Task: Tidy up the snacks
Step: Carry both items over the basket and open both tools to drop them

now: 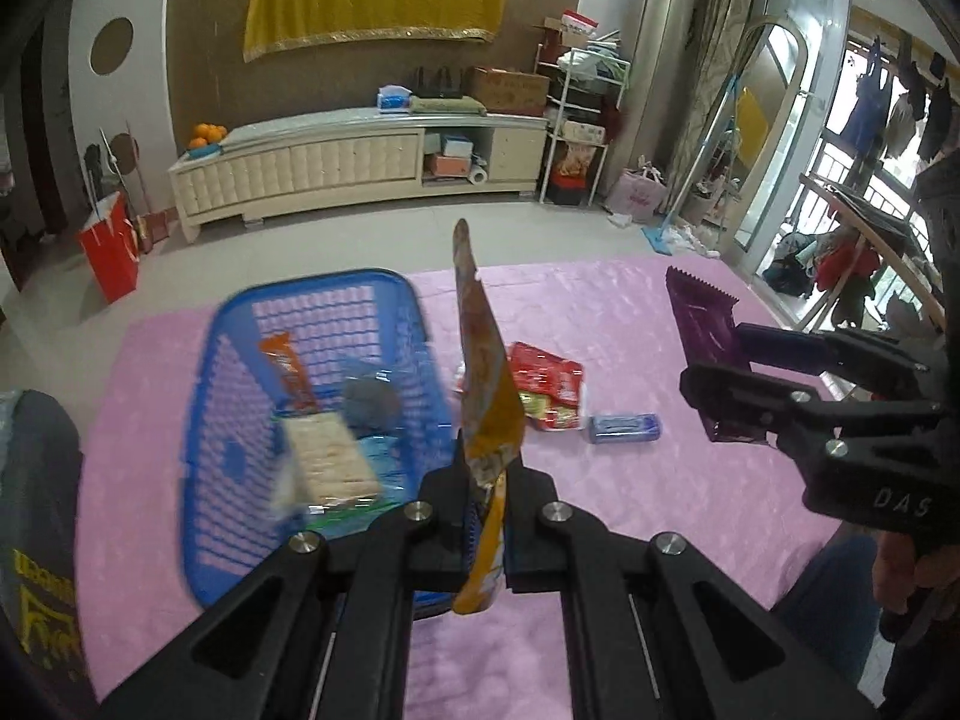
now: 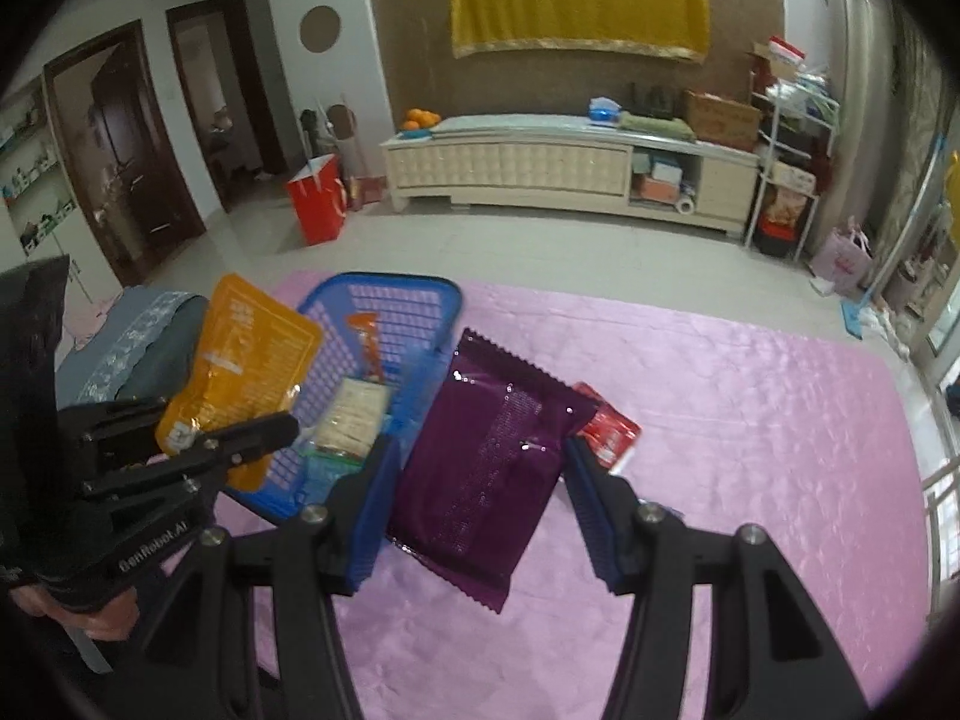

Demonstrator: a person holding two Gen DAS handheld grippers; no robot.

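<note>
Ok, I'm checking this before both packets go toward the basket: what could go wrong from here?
1. The left gripper pinches the orange pouch only at its bottom edge, so the pouch could swing or slip out.
2. The purple packet is wide and held flat; it may catch the blue basket rim.
3. The two grippers are close together and could bump over the basket.

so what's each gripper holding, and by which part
Left gripper: orange packet, pinched near its bottom edge. Right gripper: purple packet, gripped across its width.
</note>
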